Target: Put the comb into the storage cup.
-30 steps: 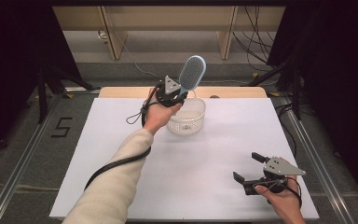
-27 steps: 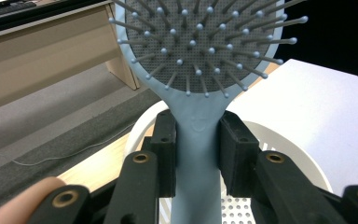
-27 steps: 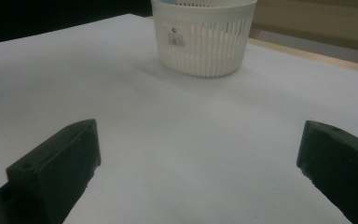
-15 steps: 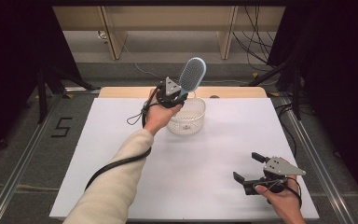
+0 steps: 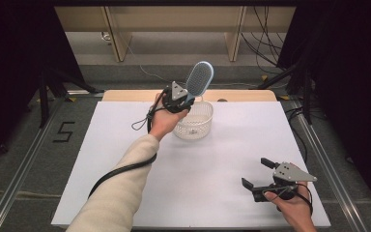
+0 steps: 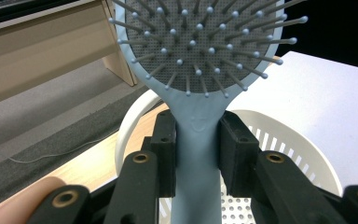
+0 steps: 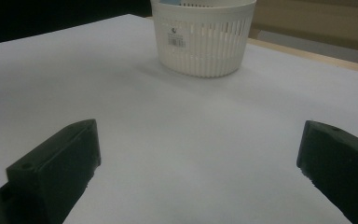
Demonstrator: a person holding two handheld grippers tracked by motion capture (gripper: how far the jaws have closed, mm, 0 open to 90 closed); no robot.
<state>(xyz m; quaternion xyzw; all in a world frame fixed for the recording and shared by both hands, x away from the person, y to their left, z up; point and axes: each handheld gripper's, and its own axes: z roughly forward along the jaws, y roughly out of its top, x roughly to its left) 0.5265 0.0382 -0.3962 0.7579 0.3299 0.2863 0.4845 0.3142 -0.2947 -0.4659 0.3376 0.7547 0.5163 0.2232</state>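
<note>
Left gripper (image 5: 189, 100) is clamped on the light, rigid hairbrush (image 5: 199, 79) at its handle neck, over the basket (image 5: 194, 122) near the table's far edge.

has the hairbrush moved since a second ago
No. In the high view the hairbrush, clamped in the left gripper, stands at the same spot over the white basket rim as before.
</note>
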